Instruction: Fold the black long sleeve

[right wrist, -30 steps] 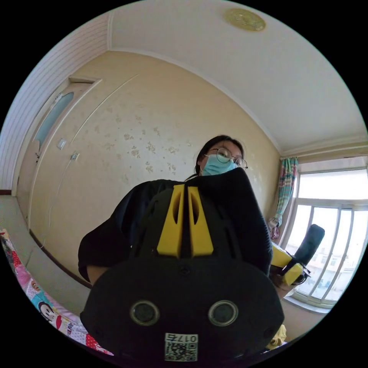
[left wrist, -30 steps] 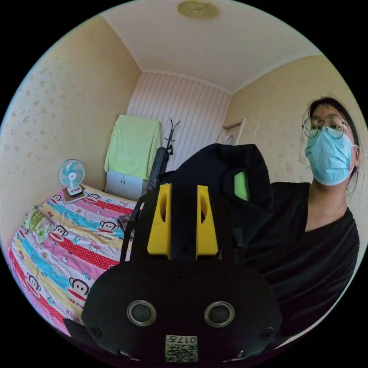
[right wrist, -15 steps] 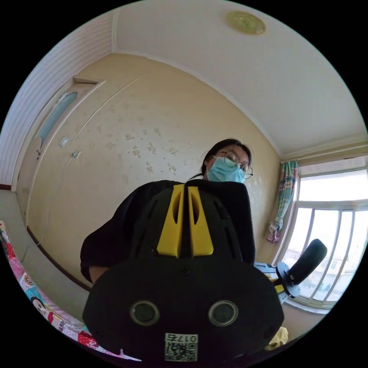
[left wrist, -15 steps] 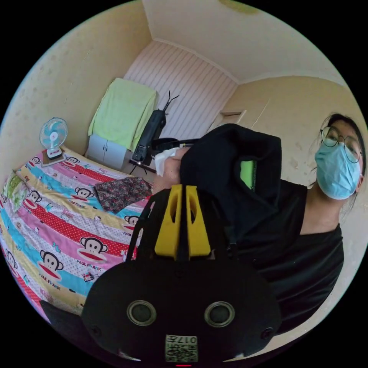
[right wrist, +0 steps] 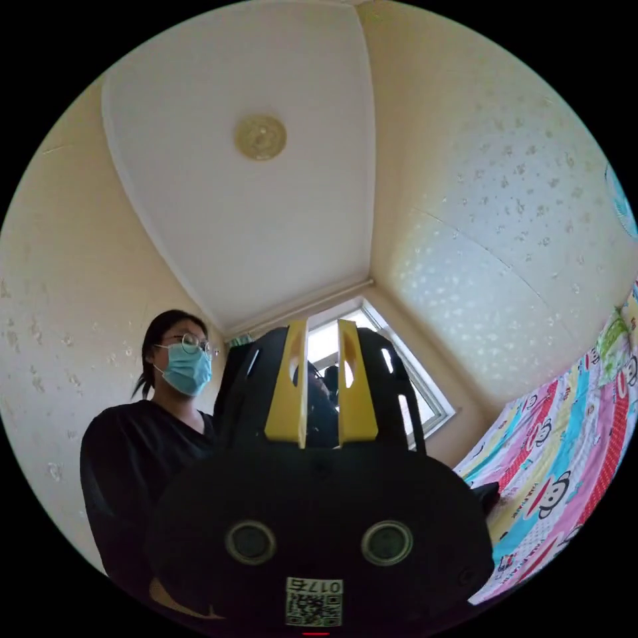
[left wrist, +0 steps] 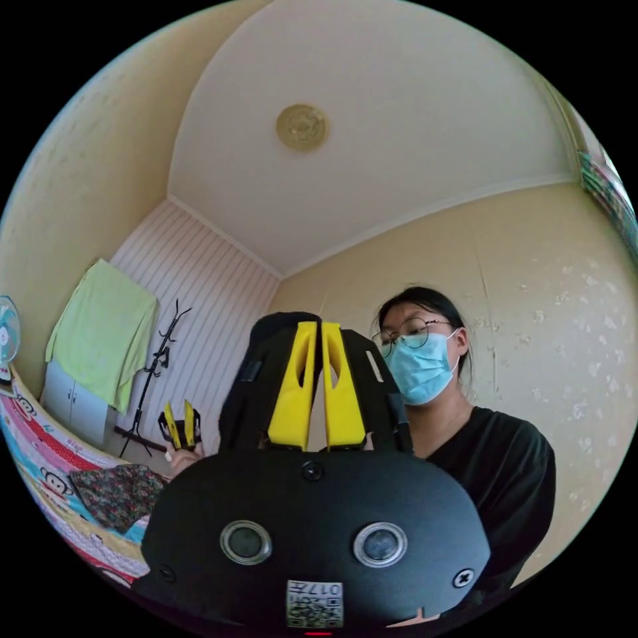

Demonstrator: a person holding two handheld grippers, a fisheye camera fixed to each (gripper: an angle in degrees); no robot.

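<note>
Both grippers tilt up toward the ceiling, probably lifted away between steps; the left gripper has its yellow jaws meeting at the tips with nothing between them; the right gripper stands with jaws parted and empty, and it also appears far left in the left gripper view. Where the black long sleeve lies I cannot tell. A patterned bedspread waits at right, likely the folding surface.
</note>
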